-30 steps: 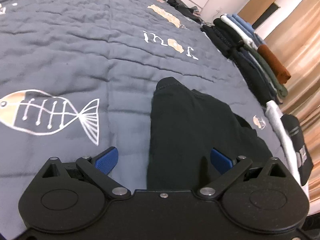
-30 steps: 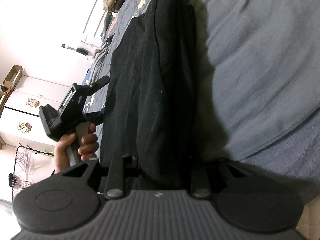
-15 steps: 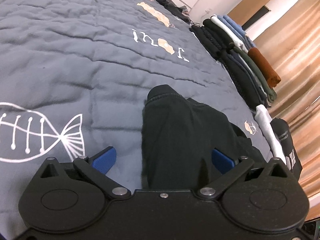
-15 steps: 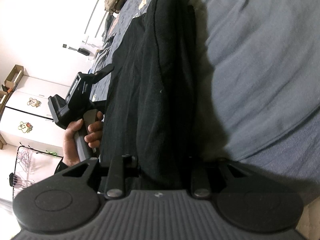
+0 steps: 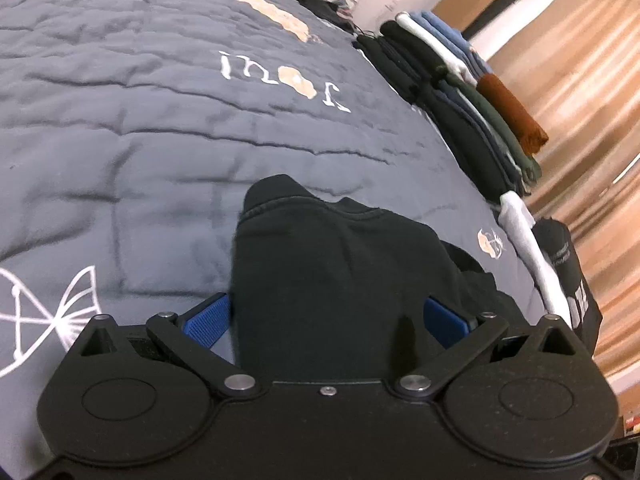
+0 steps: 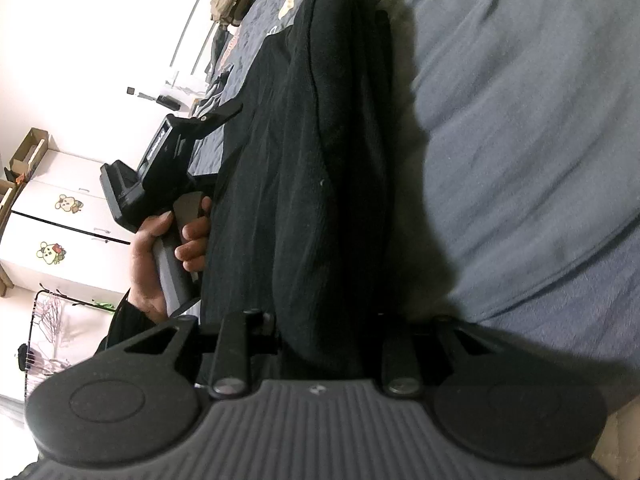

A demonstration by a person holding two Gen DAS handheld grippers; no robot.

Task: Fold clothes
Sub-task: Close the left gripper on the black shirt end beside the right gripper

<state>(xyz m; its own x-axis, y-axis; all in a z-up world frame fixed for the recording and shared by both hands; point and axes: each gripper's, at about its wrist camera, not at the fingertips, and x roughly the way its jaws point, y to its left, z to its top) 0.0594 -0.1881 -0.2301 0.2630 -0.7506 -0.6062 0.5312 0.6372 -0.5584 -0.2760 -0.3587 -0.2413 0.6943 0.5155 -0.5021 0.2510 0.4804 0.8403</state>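
One grey quilted bedspread [image 5: 160, 128] with white fish drawings covered the bed, and along its far edge lay one row of folded clothes [image 5: 464, 92] in black, blue, green and rust. One black knit garment [image 5: 340, 272] lay bunched on the quilt, running between the two grippers. The left gripper [image 5: 326, 320] had its blue pads [image 5: 208, 320] spread wide, the cloth lying between them with the left pad just beside its edge. The right gripper [image 6: 320, 336] straddled the garment's other end; whether its jaws pinched it, I could not tell. One hand [image 6: 160, 248] gripped the left tool's handle.
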